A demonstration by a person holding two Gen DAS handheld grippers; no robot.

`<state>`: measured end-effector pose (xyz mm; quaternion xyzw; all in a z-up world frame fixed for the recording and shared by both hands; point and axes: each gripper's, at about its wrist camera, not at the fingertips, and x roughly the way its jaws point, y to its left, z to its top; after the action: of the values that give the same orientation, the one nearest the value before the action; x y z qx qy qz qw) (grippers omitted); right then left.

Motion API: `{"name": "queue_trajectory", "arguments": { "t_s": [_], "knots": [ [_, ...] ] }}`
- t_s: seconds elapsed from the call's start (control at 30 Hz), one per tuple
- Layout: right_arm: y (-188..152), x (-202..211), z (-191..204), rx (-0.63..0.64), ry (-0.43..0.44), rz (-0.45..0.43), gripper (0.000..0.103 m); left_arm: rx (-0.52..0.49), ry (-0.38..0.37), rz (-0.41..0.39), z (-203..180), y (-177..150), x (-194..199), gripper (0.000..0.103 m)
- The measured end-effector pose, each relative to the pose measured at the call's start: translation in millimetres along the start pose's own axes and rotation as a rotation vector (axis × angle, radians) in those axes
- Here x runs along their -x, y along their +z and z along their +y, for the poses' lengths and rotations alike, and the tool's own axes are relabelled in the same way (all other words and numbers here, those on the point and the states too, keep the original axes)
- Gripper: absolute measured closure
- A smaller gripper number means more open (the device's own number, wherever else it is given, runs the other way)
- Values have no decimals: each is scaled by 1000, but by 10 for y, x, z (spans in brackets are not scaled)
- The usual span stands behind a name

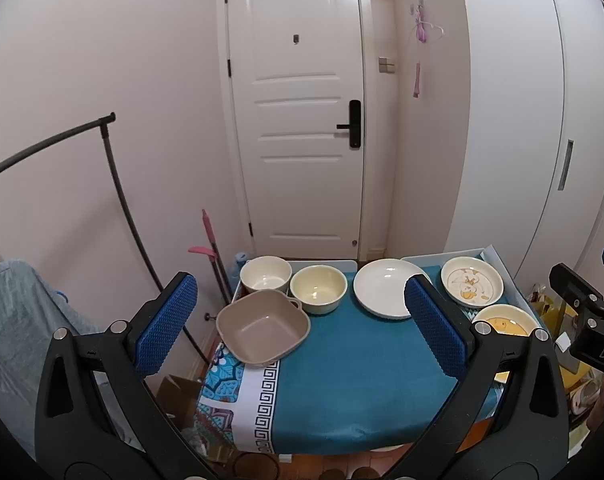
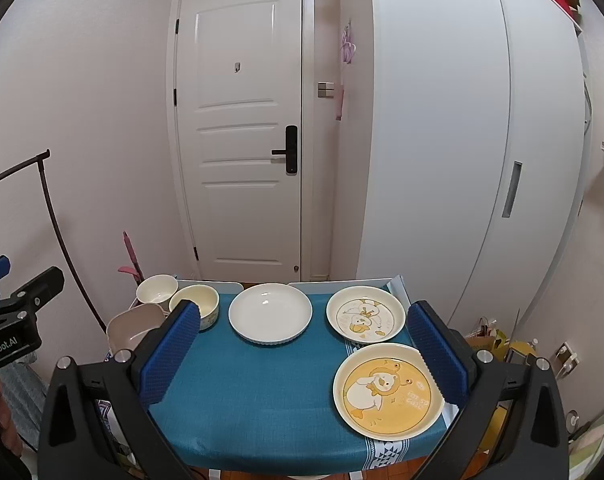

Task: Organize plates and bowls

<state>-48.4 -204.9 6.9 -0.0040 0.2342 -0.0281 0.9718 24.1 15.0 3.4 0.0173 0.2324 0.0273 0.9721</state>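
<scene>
On the blue-clothed table (image 1: 362, 380) stand a square taupe bowl (image 1: 262, 327), a cream bowl (image 1: 318, 288), a taller cream bowl (image 1: 265, 273), a plain white plate (image 1: 388, 293), a white duck plate (image 1: 472, 281) and a yellow duck plate (image 1: 506, 322). In the right wrist view: white plate (image 2: 269, 313), white duck plate (image 2: 366, 319), yellow duck plate (image 2: 388, 391), cream bowl (image 2: 195, 305), taller bowl (image 2: 156, 289), taupe bowl (image 2: 135, 330). My left gripper (image 1: 302, 320) is open and empty above the near table edge. My right gripper (image 2: 302, 354) is open and empty, the yellow duck plate just inside its right finger.
A white door (image 1: 297, 120) and white wardrobe (image 1: 514, 120) stand behind the table. A black clothes rail (image 1: 113, 184) and pink mop (image 1: 209, 248) are at the left. Bags and clutter (image 2: 514, 352) lie on the floor to the right.
</scene>
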Motion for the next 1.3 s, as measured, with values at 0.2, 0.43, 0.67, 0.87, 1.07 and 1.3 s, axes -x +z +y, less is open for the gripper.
{"name": "queue_trajectory", "arguments": {
  "t_s": [0.2, 0.43, 0.67, 0.87, 1.07, 1.3],
  "knots": [
    [13, -3, -18, 1, -1, -2, 0, -2, -3, 0, -16, 31, -12, 0],
    [27, -119, -63, -14, -21, 7, 0, -8, -33, 18, -82, 75, -197, 0],
    [83, -424, -316, -65, -80, 45, 0, -51, -156, 69, -351, 223, -698, 0],
    [83, -691, -615, -101, -130, 100, 0, -123, -320, 145, -763, 297, -1201, 0],
    [-185, -1003, -1031, -196, -140, 204, 0, -208, -495, 310, -1358, 25, -1840, 0],
    [-682, -1350, -1639, -282, -110, 360, 0, -236, -608, 574, -2038, -597, -2450, 0]
  ]
}}
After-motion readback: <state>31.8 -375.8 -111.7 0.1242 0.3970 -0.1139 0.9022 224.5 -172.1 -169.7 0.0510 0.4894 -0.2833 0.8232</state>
